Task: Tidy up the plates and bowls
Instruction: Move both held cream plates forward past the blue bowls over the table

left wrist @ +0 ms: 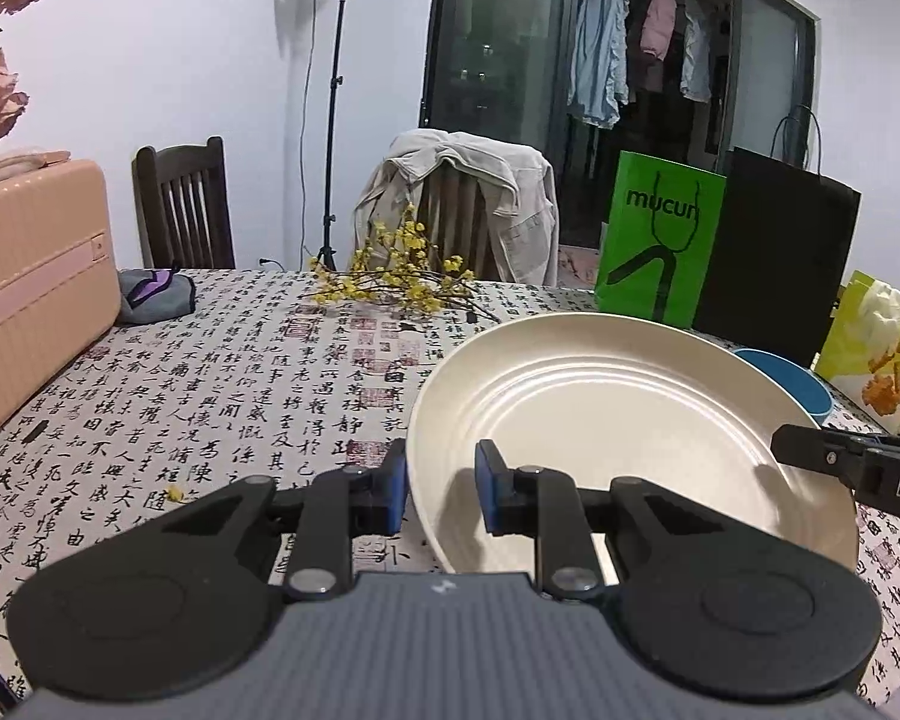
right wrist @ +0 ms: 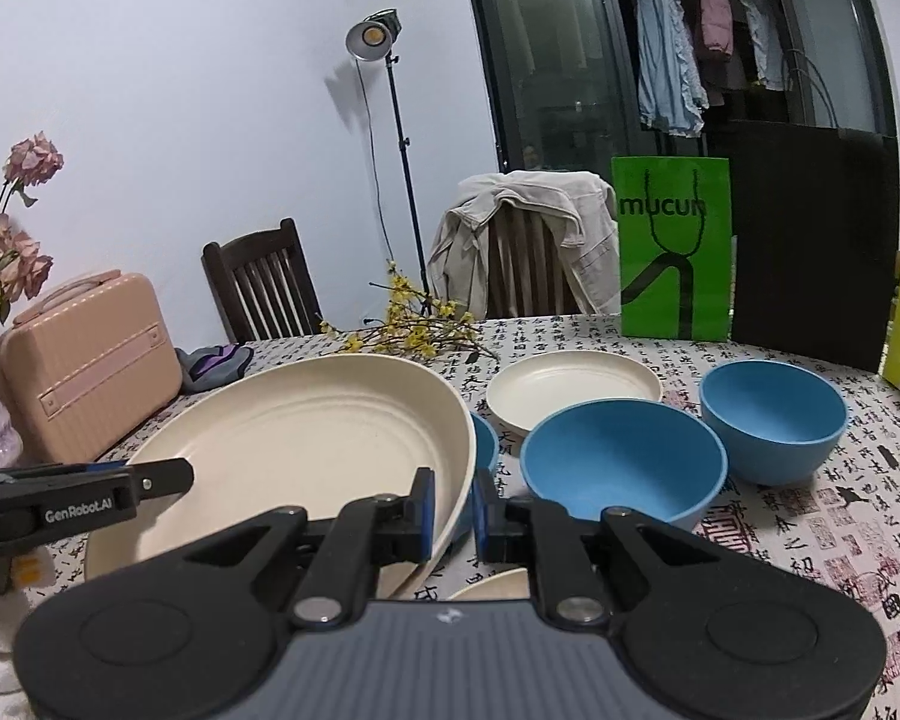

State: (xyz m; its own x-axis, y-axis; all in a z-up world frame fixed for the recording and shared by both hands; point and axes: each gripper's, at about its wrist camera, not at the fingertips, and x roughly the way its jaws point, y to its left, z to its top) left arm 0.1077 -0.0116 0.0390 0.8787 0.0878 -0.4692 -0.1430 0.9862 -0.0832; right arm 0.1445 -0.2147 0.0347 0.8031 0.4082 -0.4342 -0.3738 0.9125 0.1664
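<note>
A large cream plate (left wrist: 618, 420) is held off the table, tilted. My left gripper (left wrist: 439, 480) straddles its left rim with a clear gap between pads and rim, so it is open. My right gripper (right wrist: 453, 507) is shut on the plate's right rim (right wrist: 306, 456); it shows at the right edge of the left wrist view (left wrist: 840, 459). On the table stand a smaller cream plate (right wrist: 573, 390), two blue bowls (right wrist: 624, 468) (right wrist: 774, 414), and a third blue bowl (right wrist: 485, 441) half hidden behind the big plate. Another cream rim (right wrist: 492, 585) peeks out below my right gripper.
The table has a calligraphy cloth (left wrist: 210, 396). A pink case (left wrist: 36, 294) and grey pouch (left wrist: 150, 297) sit at the left. Yellow flower twigs (left wrist: 402, 282) lie at the back. Green (left wrist: 660, 240), black (left wrist: 780, 264) and yellow bags (left wrist: 882, 354) stand at the back right.
</note>
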